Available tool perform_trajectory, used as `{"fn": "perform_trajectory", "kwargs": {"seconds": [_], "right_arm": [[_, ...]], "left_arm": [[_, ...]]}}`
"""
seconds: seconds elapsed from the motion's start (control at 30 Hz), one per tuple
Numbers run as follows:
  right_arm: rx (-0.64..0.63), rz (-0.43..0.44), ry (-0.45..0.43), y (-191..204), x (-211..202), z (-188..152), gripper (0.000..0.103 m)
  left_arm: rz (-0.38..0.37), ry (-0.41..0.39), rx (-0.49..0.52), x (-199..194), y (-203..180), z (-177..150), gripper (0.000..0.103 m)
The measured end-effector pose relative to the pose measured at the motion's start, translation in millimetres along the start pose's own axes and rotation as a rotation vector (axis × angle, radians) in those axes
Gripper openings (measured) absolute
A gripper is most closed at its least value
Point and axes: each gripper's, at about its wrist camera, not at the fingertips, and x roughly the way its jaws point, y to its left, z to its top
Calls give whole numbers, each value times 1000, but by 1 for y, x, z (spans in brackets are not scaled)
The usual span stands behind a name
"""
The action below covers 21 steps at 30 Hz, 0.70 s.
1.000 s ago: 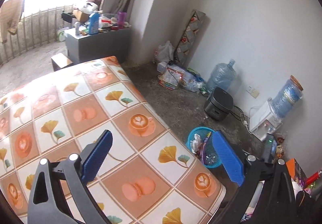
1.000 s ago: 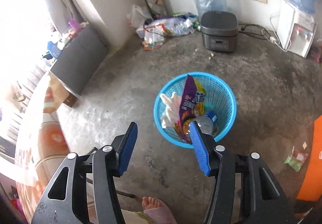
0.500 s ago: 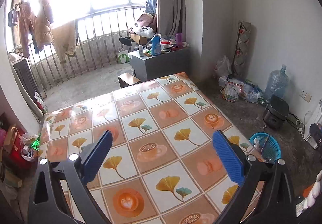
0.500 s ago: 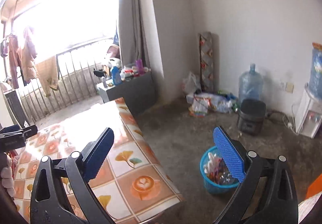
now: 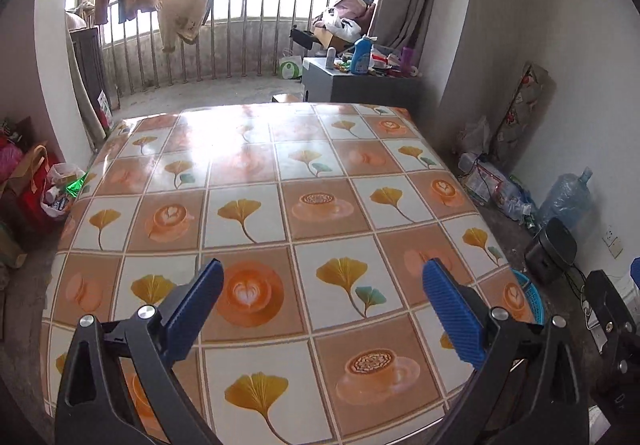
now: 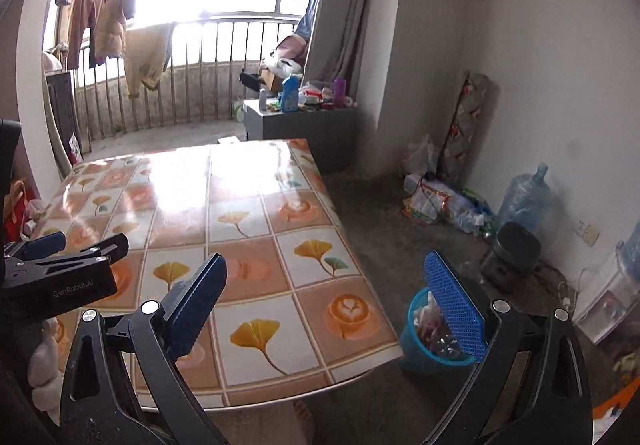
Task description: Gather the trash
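Both claws, left (image 5: 322, 307) and right (image 6: 334, 303), gape wide, empty; the tile-patterned vinyl-covered worktop (image 5: 280, 173) ahead looks bare, and the round blue plastic basket (image 6: 416, 349) (right of the right claw) holds wrappers, so collecting seems done.

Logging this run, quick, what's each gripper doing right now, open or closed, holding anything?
Left gripper: open, holding nothing, over the table.
Right gripper: open, holding nothing.

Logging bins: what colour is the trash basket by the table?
Blue basket, clearest in the right wrist view.
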Motion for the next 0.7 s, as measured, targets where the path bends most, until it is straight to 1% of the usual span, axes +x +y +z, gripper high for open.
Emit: {"fn": "perform_trajectory", "kwargs": {"seconds": [0.07,0.17,0.27,0.4,0.7], "right_arm": [[-32,-29,72,4,6,-12,95],[-35,-67,162,8,6,-28,95],[-22,-92,216,5,10,-37,95],[-17,-115,248,1,14,-40,95],[6,-127,266,-6,15,-41,95]], "left_arm": [[24,44,13,8,-2,-5,97],[52,88,36,17,-2,-12,97],[68,111,39,22,-1,-16,97],[84,130,42,27,1,-17,97],[96,133,64,28,-2,-16,97]]}}
